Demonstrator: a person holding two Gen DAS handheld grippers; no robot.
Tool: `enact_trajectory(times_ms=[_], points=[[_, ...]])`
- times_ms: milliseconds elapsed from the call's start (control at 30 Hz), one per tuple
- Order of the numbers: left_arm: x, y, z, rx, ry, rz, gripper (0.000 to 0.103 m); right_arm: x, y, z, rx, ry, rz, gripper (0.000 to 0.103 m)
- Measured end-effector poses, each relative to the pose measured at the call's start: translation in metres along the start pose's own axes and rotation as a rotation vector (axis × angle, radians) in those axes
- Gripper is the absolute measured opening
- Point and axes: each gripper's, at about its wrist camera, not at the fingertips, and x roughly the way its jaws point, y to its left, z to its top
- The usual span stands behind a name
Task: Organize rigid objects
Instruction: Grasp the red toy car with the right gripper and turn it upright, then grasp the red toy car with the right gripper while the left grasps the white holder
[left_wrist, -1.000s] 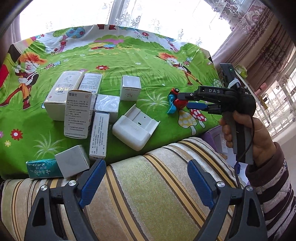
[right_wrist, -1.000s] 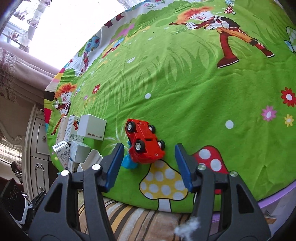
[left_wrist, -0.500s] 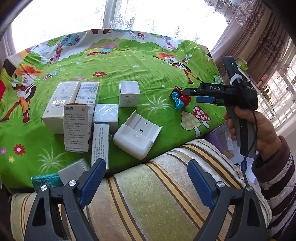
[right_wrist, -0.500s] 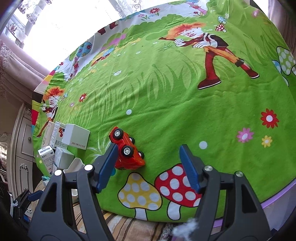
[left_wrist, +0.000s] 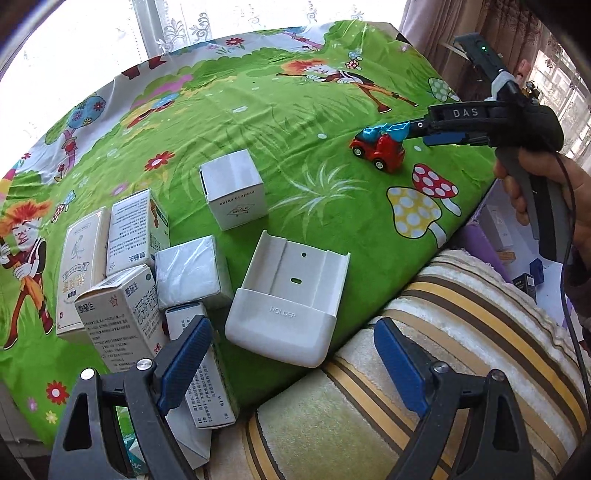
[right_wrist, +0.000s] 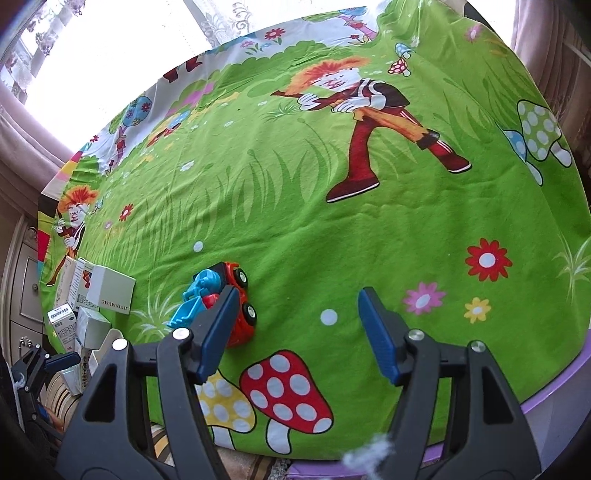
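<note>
Matt printed cloth (left_wrist: 280, 122) under glossy plastic toy truck (left_wrist: 378, 149), smooth holder (left_wrist: 288, 306) and paper boxes (left_wrist: 232, 194).

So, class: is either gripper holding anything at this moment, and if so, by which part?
Nothing is held. The left gripper is open over the striped cushion; the right gripper is open too, the red and blue toy truck lying outside its fingers.
</note>
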Motion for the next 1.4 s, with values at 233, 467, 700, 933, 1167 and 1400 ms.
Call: enact_trajectory(times_ms=[233,467,700,933,1167,1400], points=[[0.005,-0.004,0.005,0.026,0.01,-0.06,0.09,-0.029,0.02,-0.013,-0.097,-0.039,0.004,0.071],[0.001,0.004,0.001,-0.04,0.007,-0.234,0.09,-0.025,0.065,-0.024,-0.29,-0.038,0.014,0.075],[-0.006,0.015,0.0,-0.147,-0.029,-0.236,0.09,-0.009,0.084,-0.022,-0.344,-0.035,-0.021,0.075],[0.011,0.013,0.002,-0.168,0.051,-0.114,0.09,0.007,0.091,-0.02,-0.372,-0.014,-0.063,0.075],[0.025,0.001,0.015,-0.115,0.07,-0.064,0.065,0.014,0.082,-0.019,-0.355,-0.01,-0.076,0.058],[0.022,0.001,0.009,-0.135,0.057,-0.063,0.065,0.014,0.076,-0.021,-0.356,-0.012,-0.068,0.04]])
